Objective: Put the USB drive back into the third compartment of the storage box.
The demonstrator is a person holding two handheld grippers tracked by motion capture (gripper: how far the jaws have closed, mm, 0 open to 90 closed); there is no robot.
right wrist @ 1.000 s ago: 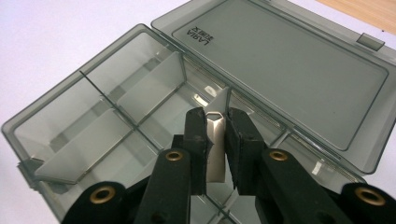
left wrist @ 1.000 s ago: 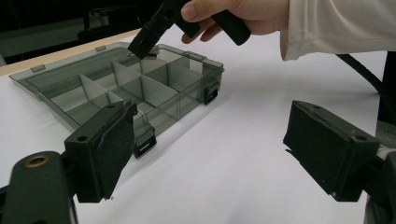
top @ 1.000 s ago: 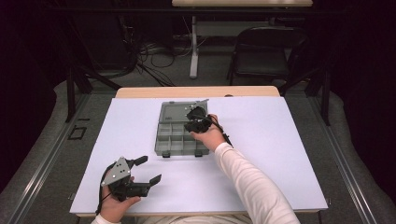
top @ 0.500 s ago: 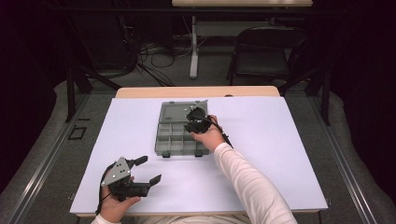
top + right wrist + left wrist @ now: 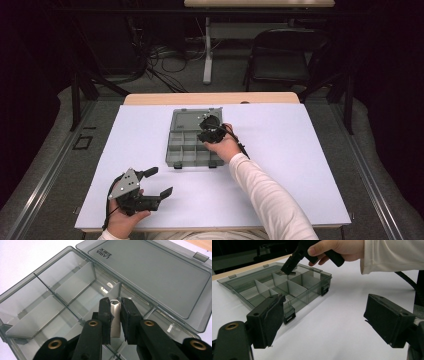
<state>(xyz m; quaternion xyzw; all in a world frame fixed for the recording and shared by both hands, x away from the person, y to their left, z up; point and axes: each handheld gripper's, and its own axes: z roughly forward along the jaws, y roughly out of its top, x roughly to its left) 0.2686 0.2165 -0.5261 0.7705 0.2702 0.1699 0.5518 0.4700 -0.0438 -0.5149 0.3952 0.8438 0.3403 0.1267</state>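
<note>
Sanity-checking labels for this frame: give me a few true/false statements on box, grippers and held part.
1. The right gripper is shut on a small silver metal piece. True.
2. The organizer box has its lid closed. False: the lid lies open flat.
3. The left gripper grips the box's latch. False: it is open, apart from the box, over the white table.
4. The right gripper is over the box's compartments. True.

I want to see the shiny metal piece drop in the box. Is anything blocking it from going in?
Nothing visible blocks it. The right gripper pinches the metal piece just above the open organizer box. The lid lies flat behind, and the compartment below looks empty. Only thin dividers stand nearby, off to the sides.
</note>
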